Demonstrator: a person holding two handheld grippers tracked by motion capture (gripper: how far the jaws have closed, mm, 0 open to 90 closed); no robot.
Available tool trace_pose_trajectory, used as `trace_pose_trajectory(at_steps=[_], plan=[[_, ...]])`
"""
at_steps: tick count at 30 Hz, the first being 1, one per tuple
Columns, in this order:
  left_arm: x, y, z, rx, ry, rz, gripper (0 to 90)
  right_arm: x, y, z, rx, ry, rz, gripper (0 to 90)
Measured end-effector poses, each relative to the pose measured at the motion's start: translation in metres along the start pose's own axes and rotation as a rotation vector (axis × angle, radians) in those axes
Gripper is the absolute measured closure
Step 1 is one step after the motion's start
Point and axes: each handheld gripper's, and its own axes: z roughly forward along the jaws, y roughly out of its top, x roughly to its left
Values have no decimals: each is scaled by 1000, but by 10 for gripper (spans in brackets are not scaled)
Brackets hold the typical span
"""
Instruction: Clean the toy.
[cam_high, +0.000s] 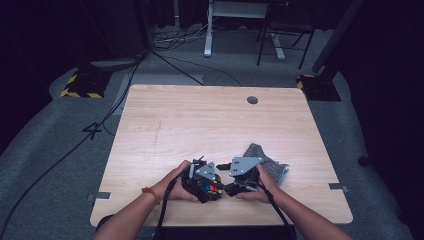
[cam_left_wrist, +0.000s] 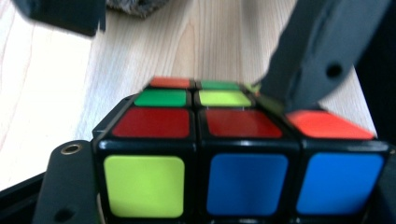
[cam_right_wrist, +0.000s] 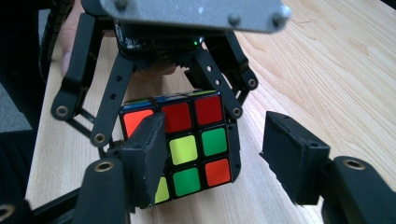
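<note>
— Blue and yellow-green stickers sit closest to the lens in the left gripper view: that is the puzzle cube (cam_left_wrist: 243, 154), filling the lower half of that picture. Who has it?

— Left claw (cam_high: 212, 186). Its two black jaws are pinching the cube from opposite sides; in the right gripper view the linkage arms come down on either side of the cube (cam_right_wrist: 184, 144), with the grey plate above.

— And where is the cube over the worktop (cam_high: 210, 120)?

— Near the front edge, a little left of the middle, between the person's two hands. I cannot tell whether it touches the wood or hangs just above it.

— Right claw (cam_right_wrist: 212, 161)?

— Spread. Its jaws stand well apart, holding nothing. One jaw overlaps the orange-cornered side of the cube, the other stands off over bare wood beside it. In the left gripper view that same jaw comes down onto the cube's top face by the orange sticker.

— Anything else on the wood?

— A grey cloth (cam_high: 265, 159), crumpled, just behind the right hand (cam_high: 262, 186). The left hand (cam_high: 177, 186) wears a reddish band at the wrist.
</note>
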Motion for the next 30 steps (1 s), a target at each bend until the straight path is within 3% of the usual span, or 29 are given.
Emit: trace_pose_trajectory(at_steps=[4,7,9,12,17,24,30], plan=[[0,0,-5,30,26,-20,229,1,0,1,3,1,-1,390],[-3,-5,-12,26,30,-24,277,4,3,5,15,13,-12,386],[-2,-10,-17,30,21,-36,289,6,8,9,23,10,-33,384],[-3,-17,-26,32,48,-59,255,11,15,13,27,11,-61,381],[-8,-25,-35,45,85,-57,230,8,12,16,40,16,-36,381],[-17,-40,-53,40,204,-84,158,-3,2,-7,19,-16,-2,375],[-16,-58,-67,44,269,-125,156,-21,-18,-37,35,-101,50,371]])
